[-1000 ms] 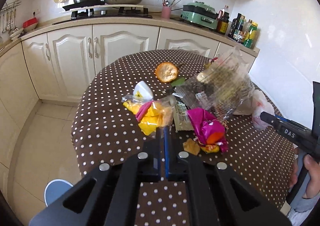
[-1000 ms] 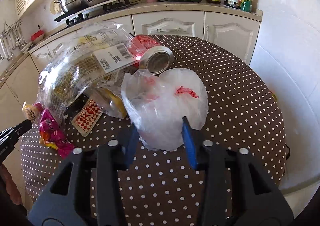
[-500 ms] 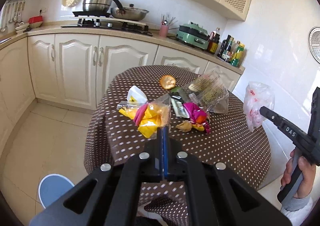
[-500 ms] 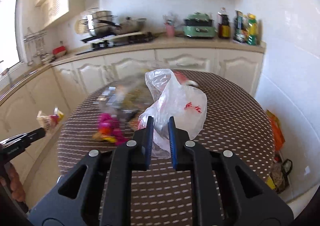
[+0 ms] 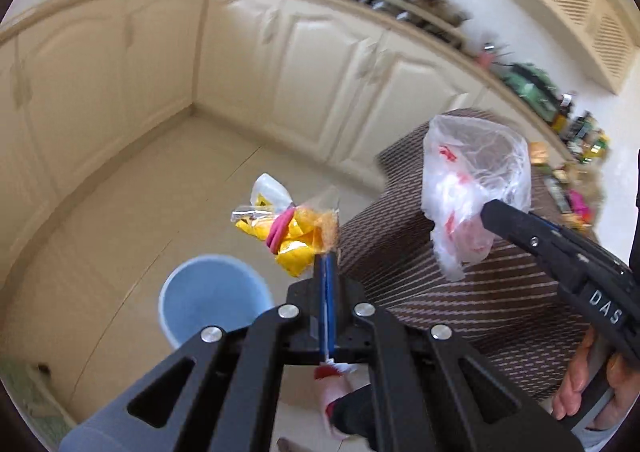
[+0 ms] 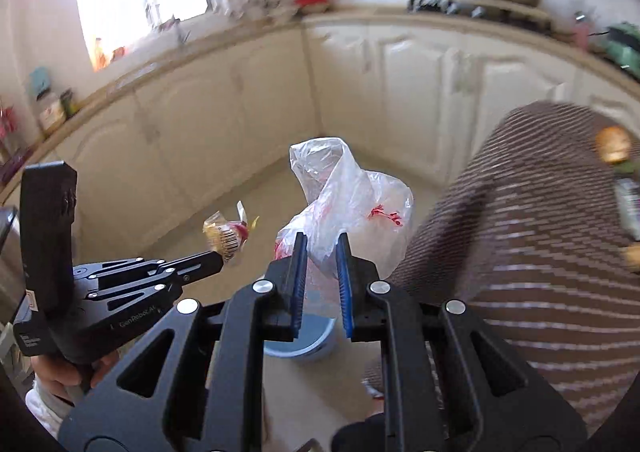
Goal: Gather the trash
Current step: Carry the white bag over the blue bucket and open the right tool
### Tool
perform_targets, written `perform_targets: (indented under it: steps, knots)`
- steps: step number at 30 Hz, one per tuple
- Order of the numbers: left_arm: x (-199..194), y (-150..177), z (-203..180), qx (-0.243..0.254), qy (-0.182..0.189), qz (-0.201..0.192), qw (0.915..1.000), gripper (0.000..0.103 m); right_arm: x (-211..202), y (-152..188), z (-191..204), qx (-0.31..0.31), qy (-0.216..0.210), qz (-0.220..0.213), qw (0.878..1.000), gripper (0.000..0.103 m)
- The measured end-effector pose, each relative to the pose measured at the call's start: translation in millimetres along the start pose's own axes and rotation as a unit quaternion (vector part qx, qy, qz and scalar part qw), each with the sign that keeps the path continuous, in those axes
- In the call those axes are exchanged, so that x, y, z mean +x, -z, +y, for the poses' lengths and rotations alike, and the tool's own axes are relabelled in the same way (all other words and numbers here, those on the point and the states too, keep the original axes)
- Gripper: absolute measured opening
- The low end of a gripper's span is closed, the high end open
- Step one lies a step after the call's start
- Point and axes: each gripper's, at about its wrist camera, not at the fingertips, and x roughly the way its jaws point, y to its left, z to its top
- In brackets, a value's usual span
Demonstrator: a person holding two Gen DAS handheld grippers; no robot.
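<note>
My left gripper (image 5: 326, 264) is shut on a yellow and pink snack wrapper bundle (image 5: 288, 224), held in the air above the floor, up and right of a light blue bin (image 5: 212, 300). My right gripper (image 6: 322, 248) pinches a clear plastic bag with red print (image 6: 352, 208), jaws a little apart around it, over the blue bin (image 6: 300, 344). The bag also shows in the left wrist view (image 5: 472, 196), and the wrapper in the right wrist view (image 6: 228, 236).
The round table with the brown dotted cloth (image 5: 460, 284) stands to the right, with more wrappers (image 5: 572, 200) and an orange peel (image 6: 612, 144) on it. Cream cabinets (image 5: 280, 64) line the wall. A slippered foot (image 5: 332, 380) stands on the tiled floor.
Both grippers swung left, away from the table, carrying their trash out over the floor toward the blue bin. The right jaws stand slightly wider around the bag.
</note>
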Motion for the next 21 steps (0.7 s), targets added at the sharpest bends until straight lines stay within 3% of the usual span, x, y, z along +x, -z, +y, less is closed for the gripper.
perform_targets:
  steps: [3,6,12,13,14,16,21]
  knots:
    - [41,10,47,-0.033,-0.032,0.045,0.9979,0.000,75,11,17,-0.002,-0.019,0.059,0.998,0.015]
    - [83,17,86,-0.066,-0.038,0.090,0.9930,0.000,138,27,25,0.000,-0.025,0.108,0.994,0.015]
    - [152,18,128,-0.105,-0.045,0.143,0.9831,0.002,224,47,21,0.018,-0.022,0.177,0.984,0.015]
    - [160,22,131,-0.114,-0.046,0.145,0.9818,0.006,236,50,20,0.024,-0.024,0.186,0.982,0.015]
    - [167,23,138,-0.128,-0.044,0.151,0.9792,0.025,247,53,20,0.027,-0.024,0.195,0.980,0.015]
    - [172,28,145,-0.150,-0.044,0.152,0.9760,0.044,263,57,20,0.030,-0.024,0.208,0.977,0.015]
    - [178,37,156,-0.162,-0.063,0.151,0.9731,0.045,288,67,24,0.038,-0.030,0.229,0.972,0.015]
